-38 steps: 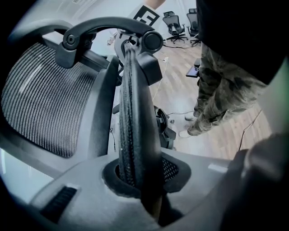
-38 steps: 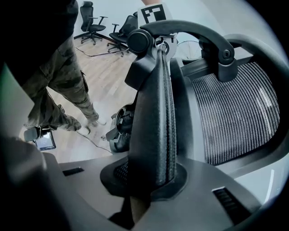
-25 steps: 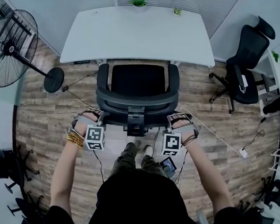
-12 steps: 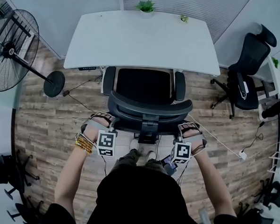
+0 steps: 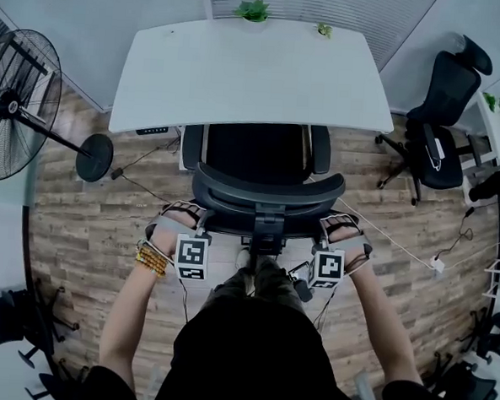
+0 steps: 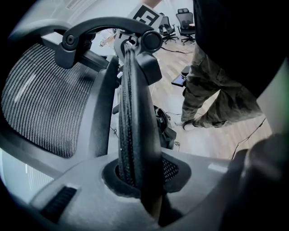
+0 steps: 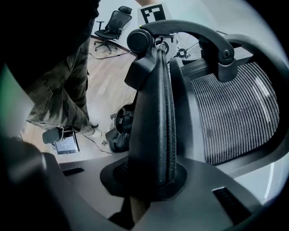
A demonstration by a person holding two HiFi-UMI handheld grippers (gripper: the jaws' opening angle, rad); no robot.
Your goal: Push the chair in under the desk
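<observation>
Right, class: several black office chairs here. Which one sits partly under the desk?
The middle chair, its seat beneath the white desk; the others stand off at the room's edges.

I wear a black short-sleeved top [image 5: 249, 355] and olive-drab cargo trousers [image 6: 212, 90]. A bracelet of amber beads [image 5: 149, 259] rings my left wrist. My grey left tool [image 5: 200, 228] and right tool [image 5: 320, 235] each carry a white cube with black square markers [image 5: 191, 259]. Dark webbing straps [image 5: 177, 211] cross my hands, and thin black cables [image 5: 182, 296] hang below.
</observation>
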